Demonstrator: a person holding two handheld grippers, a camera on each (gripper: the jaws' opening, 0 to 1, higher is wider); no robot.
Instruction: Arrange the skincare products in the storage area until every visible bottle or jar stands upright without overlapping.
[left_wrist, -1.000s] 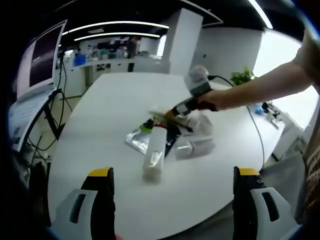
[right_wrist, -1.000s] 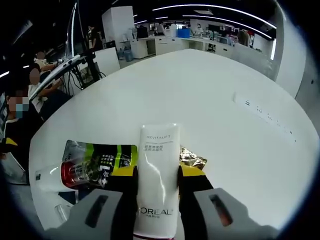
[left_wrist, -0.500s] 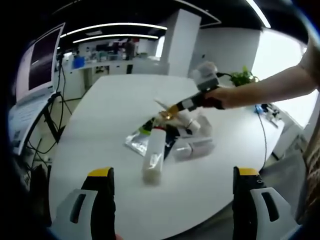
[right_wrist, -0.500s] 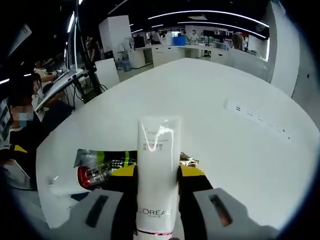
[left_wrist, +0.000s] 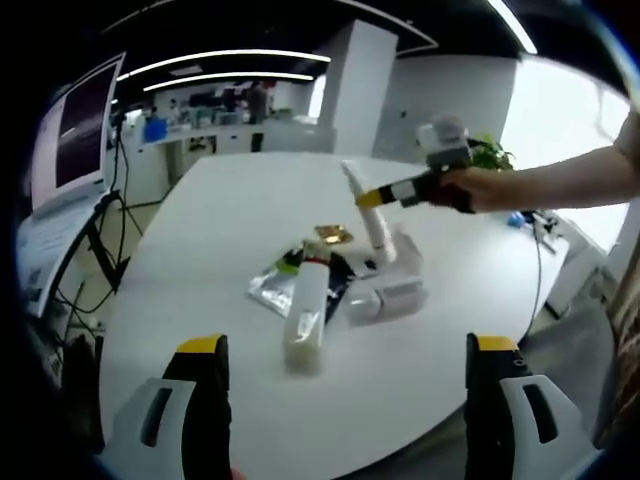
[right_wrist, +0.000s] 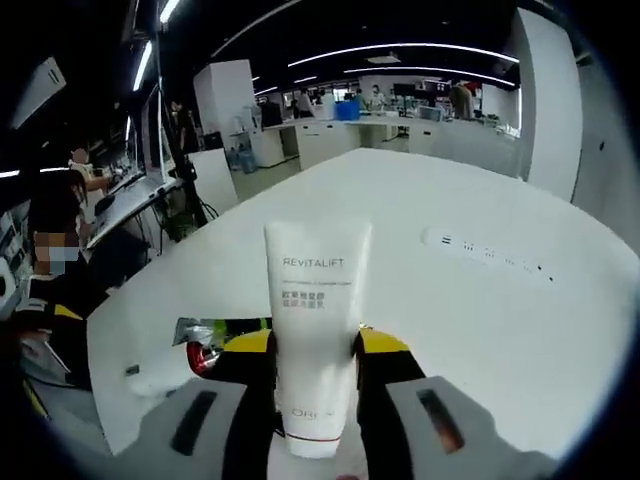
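My right gripper (right_wrist: 315, 350) is shut on a white Revitalift tube (right_wrist: 316, 320) and holds it in the air, well above the white table (right_wrist: 450, 330). In the left gripper view the same right gripper (left_wrist: 386, 193) comes in from the right in a person's hand, with the tube (left_wrist: 368, 218) hanging tilted over the pile. On the table lie a white tube (left_wrist: 307, 312), a silver pouch (left_wrist: 268, 287), a clear bottle (left_wrist: 388, 299) and a gold sachet (left_wrist: 333, 235). My left gripper (left_wrist: 346, 400) hovers open near the table's front edge, short of the pile.
A green and black pouch with a red-capped item (right_wrist: 205, 352) lies just under the held tube. A white power strip (right_wrist: 490, 256) lies on the far right of the table. Desks, monitors (left_wrist: 85, 115) and seated people border the table's left side.
My right gripper has lifted the white tube up off the pile and raised it higher, so the table now lies further below it. The left gripper has stayed where it was.
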